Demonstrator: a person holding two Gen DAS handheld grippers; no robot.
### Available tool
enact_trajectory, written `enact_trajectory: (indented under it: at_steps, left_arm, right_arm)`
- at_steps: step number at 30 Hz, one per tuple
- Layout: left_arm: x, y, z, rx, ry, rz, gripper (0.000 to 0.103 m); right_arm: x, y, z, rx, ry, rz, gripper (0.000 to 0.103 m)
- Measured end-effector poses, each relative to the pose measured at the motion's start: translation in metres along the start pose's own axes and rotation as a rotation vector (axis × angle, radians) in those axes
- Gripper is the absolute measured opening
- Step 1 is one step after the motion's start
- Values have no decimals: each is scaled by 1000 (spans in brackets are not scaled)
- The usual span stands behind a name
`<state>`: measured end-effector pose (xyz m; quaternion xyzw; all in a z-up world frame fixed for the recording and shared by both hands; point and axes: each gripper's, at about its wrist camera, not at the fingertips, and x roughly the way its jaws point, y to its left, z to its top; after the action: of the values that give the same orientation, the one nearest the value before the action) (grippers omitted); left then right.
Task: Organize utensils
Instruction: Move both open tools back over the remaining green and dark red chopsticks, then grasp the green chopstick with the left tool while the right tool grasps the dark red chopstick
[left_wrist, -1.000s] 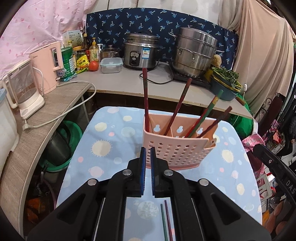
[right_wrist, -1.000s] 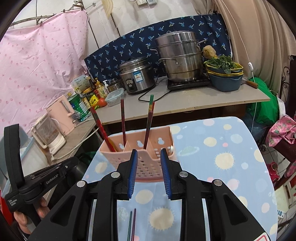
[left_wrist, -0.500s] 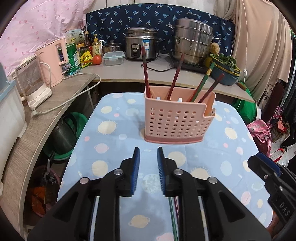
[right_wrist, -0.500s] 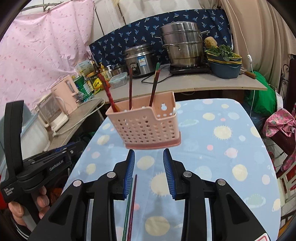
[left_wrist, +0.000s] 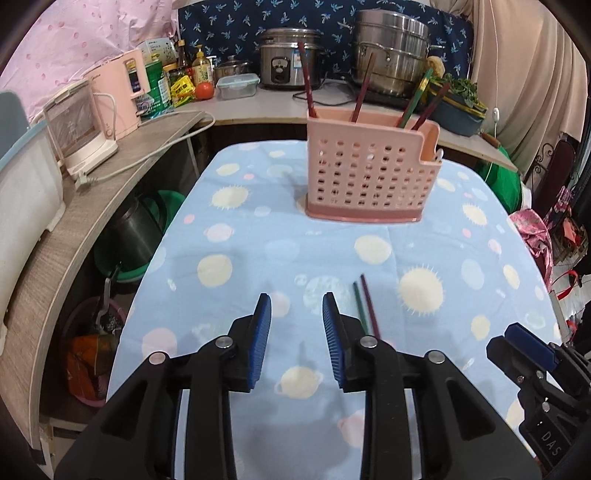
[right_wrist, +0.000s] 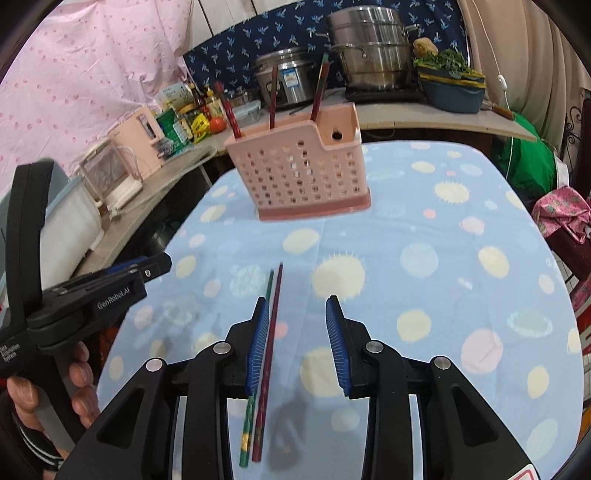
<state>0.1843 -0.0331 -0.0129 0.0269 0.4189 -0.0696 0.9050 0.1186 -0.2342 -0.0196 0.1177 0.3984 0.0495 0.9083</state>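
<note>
A pink perforated holder (left_wrist: 369, 177) (right_wrist: 303, 177) stands at the far end of the blue dotted tablecloth (left_wrist: 258, 229), with several chopsticks (left_wrist: 364, 88) upright in it. Two loose chopsticks, one green (right_wrist: 269, 284) and one maroon (right_wrist: 273, 325), lie side by side on the cloth. My left gripper (left_wrist: 295, 299) hovers low over the cloth, its jaws opening with nothing between them; the loose pair (left_wrist: 364, 302) lies just right of its right finger. My right gripper (right_wrist: 296, 301) stands open above the pair, which runs under its left finger (right_wrist: 258, 332) untouched.
A counter wraps the left and back, carrying a pink kettle (left_wrist: 118, 96), a rice cooker (left_wrist: 284, 55), a steel steamer pot (left_wrist: 391, 48) and a bowl of greens (left_wrist: 458, 107). Green buckets (left_wrist: 147, 236) sit below the counter, left of the table. A hand (right_wrist: 22, 391) holds the left gripper.
Both grippers drew back from the holder and sank toward the cloth. The left jaws went from nearly shut to apart; the right jaws widened slightly. The loose chopsticks now lie beside the fingertips.
</note>
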Motion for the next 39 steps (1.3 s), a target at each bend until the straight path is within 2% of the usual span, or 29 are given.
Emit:
enact_trajectory:
  at_steps: [7, 13, 17, 27, 33, 39]
  left_arm:
    - [7, 9, -37, -3, 57, 16, 28]
    - [10, 9, -63, 1, 101, 12, 28]
    - [10, 8, -75, 3, 116, 10, 40]
    - [9, 9, -99, 13, 153, 10, 47]
    - [7, 7, -105, 17, 164, 6, 48]
    - [5, 4, -109, 26, 173, -5, 49]
  right_arm:
    - [11, 2, -47, -5, 85, 0, 32]
    - [18, 10, -74, -20, 142, 14, 32]
    - [21, 18, -87, -36, 167, 19, 32]
    - [28, 31, -102, -85, 195, 13, 32]
    - [32, 31, -107, -104, 196, -8, 27]
    - [30, 30, -110, -138, 181, -51, 13]
